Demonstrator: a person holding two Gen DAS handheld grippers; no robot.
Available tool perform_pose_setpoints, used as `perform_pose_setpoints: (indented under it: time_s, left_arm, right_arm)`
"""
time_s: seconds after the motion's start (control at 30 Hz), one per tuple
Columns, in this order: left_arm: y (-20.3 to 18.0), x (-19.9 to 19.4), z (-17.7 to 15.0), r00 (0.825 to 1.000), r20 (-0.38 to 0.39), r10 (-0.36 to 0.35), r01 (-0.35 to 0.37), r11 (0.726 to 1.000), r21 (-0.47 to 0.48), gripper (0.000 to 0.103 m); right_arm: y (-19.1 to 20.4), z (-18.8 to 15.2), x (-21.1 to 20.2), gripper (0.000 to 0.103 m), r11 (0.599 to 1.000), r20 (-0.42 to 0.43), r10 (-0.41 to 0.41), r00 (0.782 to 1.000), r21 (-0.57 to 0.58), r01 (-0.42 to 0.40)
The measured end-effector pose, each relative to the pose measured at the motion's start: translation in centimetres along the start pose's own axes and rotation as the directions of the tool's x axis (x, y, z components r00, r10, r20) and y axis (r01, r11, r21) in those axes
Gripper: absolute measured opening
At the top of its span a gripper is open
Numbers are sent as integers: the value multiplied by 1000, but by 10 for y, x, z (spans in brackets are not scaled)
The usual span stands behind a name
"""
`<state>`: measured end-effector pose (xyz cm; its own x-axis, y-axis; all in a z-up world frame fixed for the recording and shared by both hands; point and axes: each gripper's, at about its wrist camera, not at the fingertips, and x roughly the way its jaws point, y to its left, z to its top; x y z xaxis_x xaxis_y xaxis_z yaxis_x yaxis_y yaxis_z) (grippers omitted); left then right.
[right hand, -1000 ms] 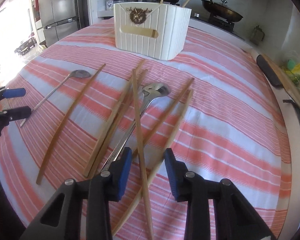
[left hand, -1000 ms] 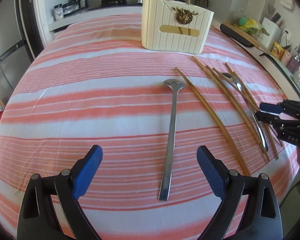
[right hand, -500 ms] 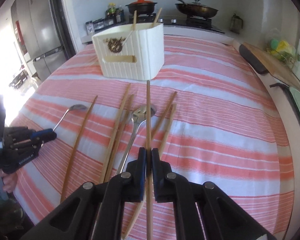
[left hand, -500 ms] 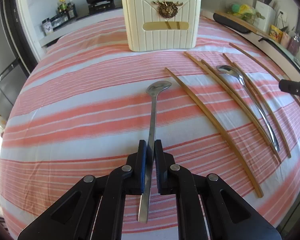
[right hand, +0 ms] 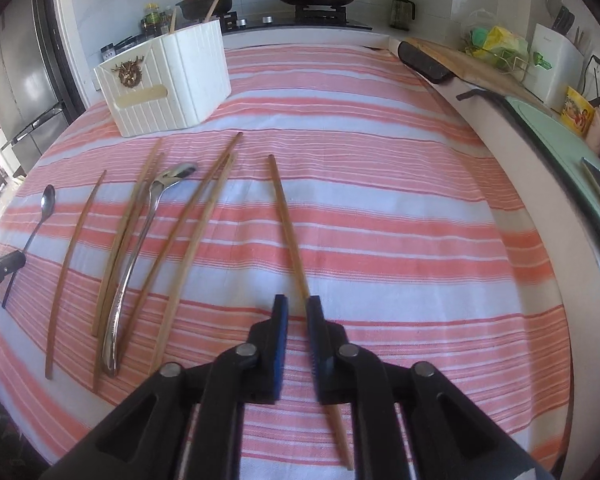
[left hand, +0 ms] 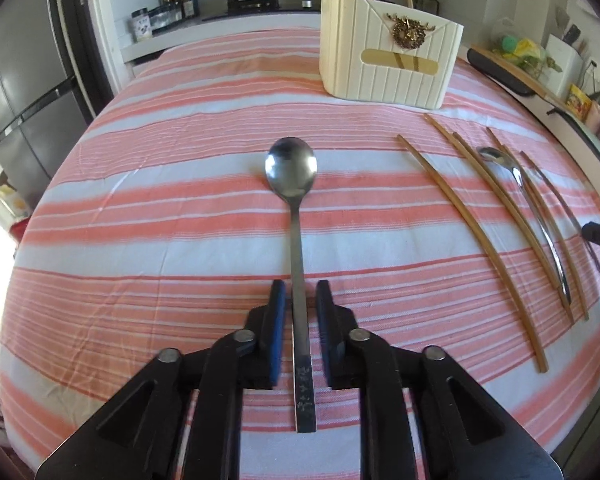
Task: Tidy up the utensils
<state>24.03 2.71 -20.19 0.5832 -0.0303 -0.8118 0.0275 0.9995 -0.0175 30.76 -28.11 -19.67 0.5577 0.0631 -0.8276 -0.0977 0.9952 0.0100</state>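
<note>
- The table (left hand: 148,184) fills both views, draped in a cloth of salmon and white stripes.
- We see the white ribbed utensil holder (left hand: 388,60) at the upper right of the left wrist view and at the upper left of the right wrist view (right hand: 164,84); two chopstick ends stick out of its top.
- Our left tool (left hand: 300,320) sits at the bottom centre of its view, blue pads narrowly parted either side of the steel spoon (left hand: 296,216); a slim gap shows on each side of the handle, so we cannot tell whether it pinches.
- That spoon runs straight up the frame, bowl toward the holder.
- Our right tool (right hand: 296,320) sits at the bottom centre of its view with a single chopstick (right hand: 288,224) passing between its pads, against the right one; whether it is gripped we cannot tell.
- Left of it lie five loose chopsticks (right hand: 204,232) around a second steel spoon (right hand: 140,248), all on the cloth.
</note>
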Motion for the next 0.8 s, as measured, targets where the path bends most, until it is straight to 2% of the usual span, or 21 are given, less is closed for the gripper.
perform_pose_setpoints:
  time_s: [0.03, 0.07, 0.17, 0.37, 0.5, 0.57, 0.8]
  left_arm:
    - [0, -1, -2, 1000, 4, -2, 2, 1000, 9, 45]
    - [-1, -2, -3, 1000, 9, 3, -3, 1000, 17, 60]
    - [-3, -2, -8, 1000, 12, 12, -12, 999, 40, 64]
    - [6, 3, -7, 999, -3, 34, -34, 999, 2, 87]
    - [12, 10, -5, 999, -25, 45, -45, 999, -16, 99]
    - [13, 12, -5, 998, -28, 53, -53, 998, -26, 102]
    - [14, 14, -4, 998, -25, 49, -50, 998, -27, 102]
  right_arm:
    - [1, 0, -3, 46, 1000, 14, -2, 1000, -3, 2]
    - [1, -1, -7, 53, 1000, 34, -3, 999, -3, 3]
    - [2, 3, -9, 54, 1000, 47, -10, 999, -14, 11]
    - [4, 6, 14, 54, 998, -25, -29, 999, -61, 27]
    - [3, 6, 17, 56, 997, -20, -18, 1000, -78, 16]
    - [0, 7, 18, 57, 997, -19, 2, 1000, -77, -3]
    - [-3, 7, 19, 60, 995, -7, 29, 1000, -93, -30]
